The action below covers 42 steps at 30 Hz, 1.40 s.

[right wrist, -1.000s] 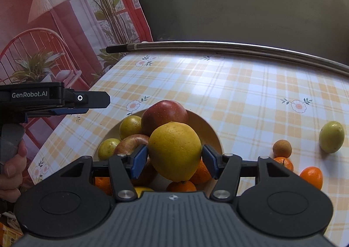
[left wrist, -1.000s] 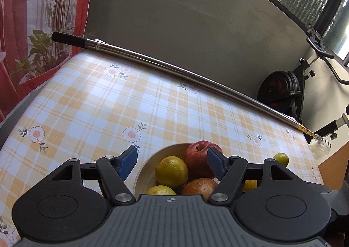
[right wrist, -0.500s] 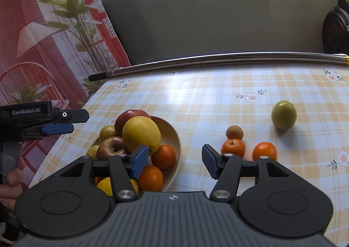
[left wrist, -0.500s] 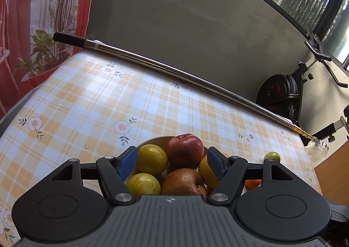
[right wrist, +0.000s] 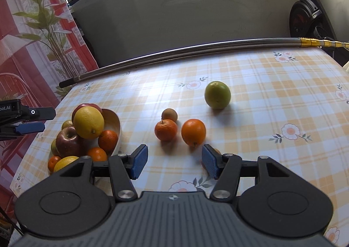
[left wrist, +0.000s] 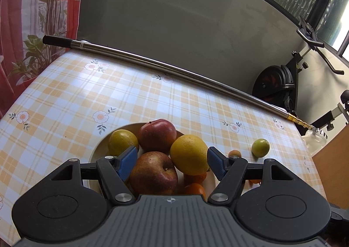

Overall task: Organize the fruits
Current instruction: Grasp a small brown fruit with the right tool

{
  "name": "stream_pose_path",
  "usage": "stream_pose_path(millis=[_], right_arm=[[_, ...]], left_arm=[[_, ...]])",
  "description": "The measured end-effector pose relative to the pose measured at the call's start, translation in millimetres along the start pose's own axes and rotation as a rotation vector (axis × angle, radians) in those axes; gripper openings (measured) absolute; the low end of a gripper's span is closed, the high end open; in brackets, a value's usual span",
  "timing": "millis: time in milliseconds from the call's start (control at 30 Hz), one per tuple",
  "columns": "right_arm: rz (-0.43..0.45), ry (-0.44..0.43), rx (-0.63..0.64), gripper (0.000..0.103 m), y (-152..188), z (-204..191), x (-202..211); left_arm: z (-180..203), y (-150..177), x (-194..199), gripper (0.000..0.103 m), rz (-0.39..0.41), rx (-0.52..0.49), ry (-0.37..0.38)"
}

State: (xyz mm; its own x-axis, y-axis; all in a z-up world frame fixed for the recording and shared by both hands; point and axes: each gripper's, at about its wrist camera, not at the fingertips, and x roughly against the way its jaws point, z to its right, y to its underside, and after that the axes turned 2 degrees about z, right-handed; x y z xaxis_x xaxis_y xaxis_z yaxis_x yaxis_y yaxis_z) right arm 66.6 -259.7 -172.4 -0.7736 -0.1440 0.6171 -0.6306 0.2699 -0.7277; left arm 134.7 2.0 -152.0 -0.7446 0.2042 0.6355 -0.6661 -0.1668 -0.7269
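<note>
Yellow lemon [left wrist: 189, 154] crowns my heaped bowl [left wrist: 99, 149], loose fruit waits.
From the left view, lower centre, my left tool [left wrist: 172, 163] hangs jaws apart and empty over the pile, guarding it, I judge. From the right view, my right tool [right wrist: 172, 160] is apart and empty at lower centre, lined up on two oranges [right wrist: 193, 132] mid-frame on the counter [right wrist: 272, 98], green fruit [right wrist: 217, 94] beyond.

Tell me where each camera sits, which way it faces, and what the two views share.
Left wrist: on the left gripper, angled down over the fruit bowl; its own open fingers show.
Right wrist: on the right gripper, angled down at loose oranges on the tablecloth; open fingers and the left gripper show.
Shared: bowl, green fruit, metal pole.
</note>
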Motion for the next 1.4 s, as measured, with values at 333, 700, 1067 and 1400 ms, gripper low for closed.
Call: stream_pose_path(millis=[333, 700, 1067, 1400], right_arm=[[-0.015, 0.071, 0.009, 0.051, 9, 24, -13], [-0.053, 0.066, 0.046, 0.033, 7, 29, -33], [-0.048, 0.050, 0.014, 0.029, 8, 34, -31], [0.033, 0.025, -0.023, 0.029, -8, 46, -5]], left_arm=[[17, 7, -3, 0.073, -0.007, -0.058, -0.007], [25, 8, -3, 0.073, -0.010, -0.084, -0.023], [36, 8, -6, 0.073, -0.018, -0.116, -0.008], [72, -3, -24, 0.072, -0.053, -0.185, 0.091]])
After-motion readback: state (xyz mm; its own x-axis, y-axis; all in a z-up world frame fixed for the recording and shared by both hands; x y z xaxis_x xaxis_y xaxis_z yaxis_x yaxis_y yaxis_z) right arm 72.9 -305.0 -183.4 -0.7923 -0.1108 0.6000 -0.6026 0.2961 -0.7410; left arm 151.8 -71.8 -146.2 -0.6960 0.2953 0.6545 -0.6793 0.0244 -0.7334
